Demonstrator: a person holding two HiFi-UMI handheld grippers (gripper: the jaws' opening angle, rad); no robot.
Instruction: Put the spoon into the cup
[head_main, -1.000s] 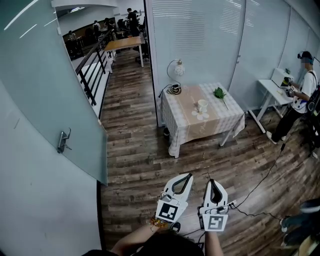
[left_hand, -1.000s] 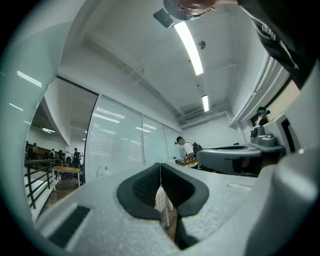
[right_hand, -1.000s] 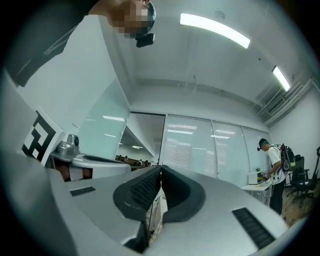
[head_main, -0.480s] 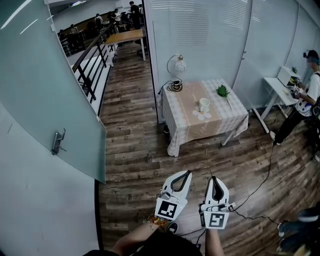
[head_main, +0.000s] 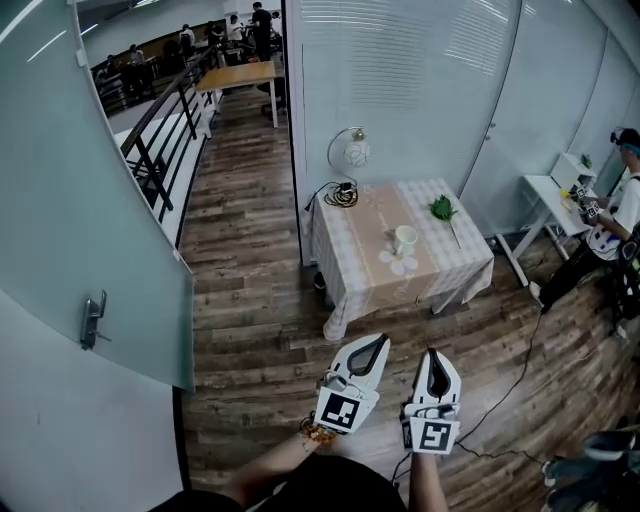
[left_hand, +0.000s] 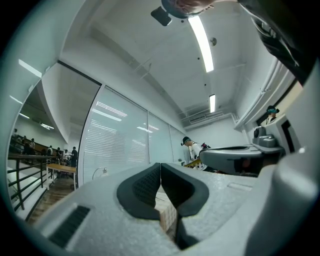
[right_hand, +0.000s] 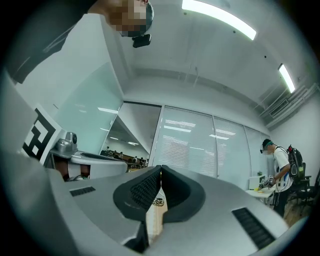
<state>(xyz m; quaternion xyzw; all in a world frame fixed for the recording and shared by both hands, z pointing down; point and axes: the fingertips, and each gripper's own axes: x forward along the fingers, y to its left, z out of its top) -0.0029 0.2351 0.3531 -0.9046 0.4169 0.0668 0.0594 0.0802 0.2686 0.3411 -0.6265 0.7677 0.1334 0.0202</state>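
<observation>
We hold both hand-held grippers over wood floor (head_main: 260, 330), well apart from surface (head_main: 345, 250). Left hand-held gripper (head_main: 379, 341): jaws together, tips touching, nothing btwn. Right hand-held gripper (head_main: 432, 353): same, closed, empty. Cup (head_main: 404, 239) stands upright on surface w/ checked cloth, near green sprig (head_main: 441, 208). Spoon too small for us to make out.

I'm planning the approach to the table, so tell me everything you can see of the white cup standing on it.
The cup is small, plain and white, ceramic by its look. It stands upright, mouth up, near the middle of the table, on the beige runner that lies over the checked cloth. A white flower-shaped mat lies right beside it, and a green sprig lies apart from it. Whether it holds anything is too small to tell.
</observation>
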